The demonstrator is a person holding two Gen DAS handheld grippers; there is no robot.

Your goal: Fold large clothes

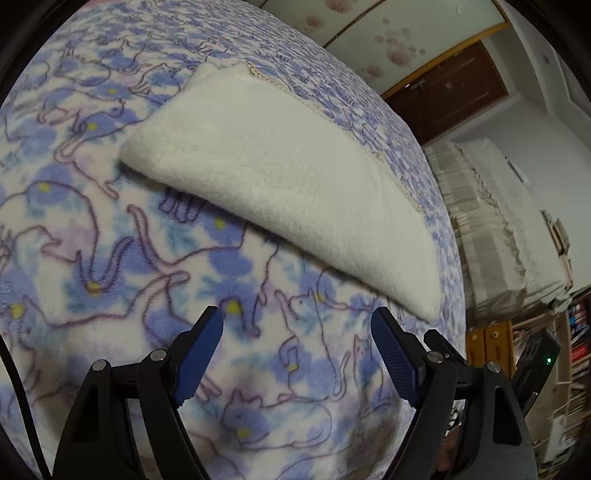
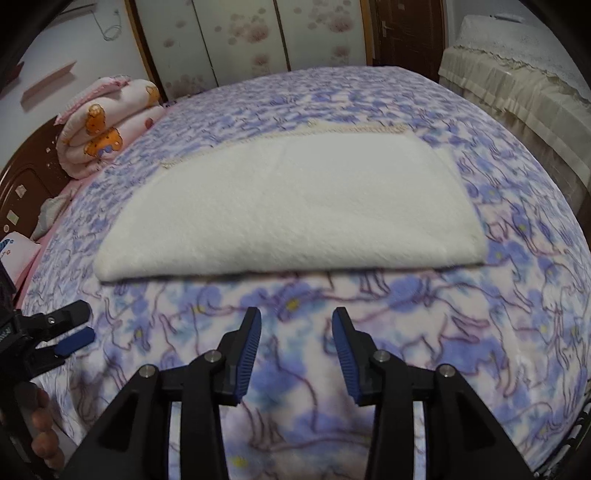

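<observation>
A cream fleece garment [image 2: 288, 206] lies folded into a flat, roughly rectangular bundle on the bed [image 2: 480, 325], which is covered by a blue and lilac cat-print blanket. A crocheted trim runs along the far edge of the garment, and its near edge is a thick, rounded fold.

Both tools are on the near side of the garment, apart from it and over bare blanket. The left hand-held gripper [image 1: 297, 350] has its 2 blue-padded jaws spread wide with nothing between them; the near corner of the garment lies just beyond its right jaw. The right hand-held gripper [image 2: 296, 347] has its jaws apart by a narrower gap, also empty — only blanket shows between the pads. In the right wrist view the left hand-held gripper appears at the left edge, to the near left of the garment, with fingers [image 2: 42, 439] of a hand wrapped on its handle.

Beyond the far left of the garment, a rolled pink quilt [image 2: 107, 125] with bear prints sits at the head of the bed against a dark wooden headboard [image 2: 26, 173]. To the far right of the garment stands a piece of furniture under a cream lace-edged cover [image 2: 517, 70]. Behind the garment — past the far side of the bed — are floral sliding panels [image 2: 240, 40] and a dark door [image 2: 410, 33].
</observation>
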